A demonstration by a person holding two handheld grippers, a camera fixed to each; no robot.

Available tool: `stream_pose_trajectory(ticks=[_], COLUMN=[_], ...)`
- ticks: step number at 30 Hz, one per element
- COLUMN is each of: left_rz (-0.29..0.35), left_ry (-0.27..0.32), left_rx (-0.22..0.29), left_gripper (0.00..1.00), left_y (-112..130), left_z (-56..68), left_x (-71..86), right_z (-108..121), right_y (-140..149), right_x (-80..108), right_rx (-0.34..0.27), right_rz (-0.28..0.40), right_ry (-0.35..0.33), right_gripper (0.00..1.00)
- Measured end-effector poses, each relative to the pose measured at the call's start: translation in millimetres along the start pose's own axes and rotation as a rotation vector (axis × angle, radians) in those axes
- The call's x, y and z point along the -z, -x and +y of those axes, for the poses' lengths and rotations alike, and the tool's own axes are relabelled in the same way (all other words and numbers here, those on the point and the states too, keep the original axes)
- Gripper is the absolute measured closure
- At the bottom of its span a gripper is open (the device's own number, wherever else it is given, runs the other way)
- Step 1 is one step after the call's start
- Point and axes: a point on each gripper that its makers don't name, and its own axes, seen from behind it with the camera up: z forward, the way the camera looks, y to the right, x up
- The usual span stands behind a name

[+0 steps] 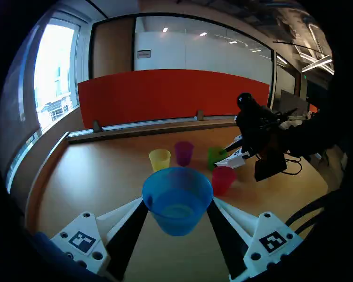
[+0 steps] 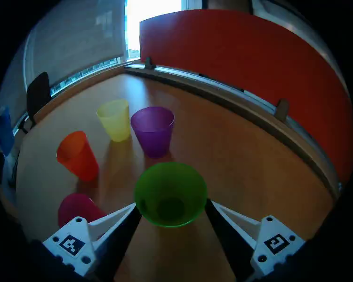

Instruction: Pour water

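My left gripper is shut on a blue cup, which is upright with some water in its bottom. Past it on the wooden table stand a yellow cup, a purple cup and a magenta cup. In the right gripper view my right gripper is shut on a green cup that looks empty and upright. That green cup also appears in the left gripper view, with white fingers on it.
Around the green cup stand a purple cup, a yellow cup, an orange cup and a magenta cup. A red partition and a window sill run along the table's far edge. A dark chair stands at the left.
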Motion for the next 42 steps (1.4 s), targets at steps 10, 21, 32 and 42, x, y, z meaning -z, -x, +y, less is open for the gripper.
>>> stream_pose_trajectory(ticks=[10,21,32,42], left_rz=[-0.006,-0.009,-0.008,-0.004], left_ry=[-0.001,-0.004,-0.005,-0.001], left_rx=[0.001,0.002,-0.002,-0.008], left_gripper=[0.16,0.16,0.16,0.16], left_y=[2,3,2,0], left_z=[0.0,-0.9,-1.9,-0.2], left_x=[-2.6,-2.7,-0.6,-0.1], right_z=[0,0,0,3], right_y=[-1,-1,-6,-16], right_x=[-5.8,-6.4,-6.5,3.2], right_rx=[0.001,0.009,-0.008,-0.013], right_rz=[0.007,0.018,0.063,0.108], right_ry=[-0.003,-0.002,0.002,0.016], right_gripper=[0.01,0.08,0.11,0.12])
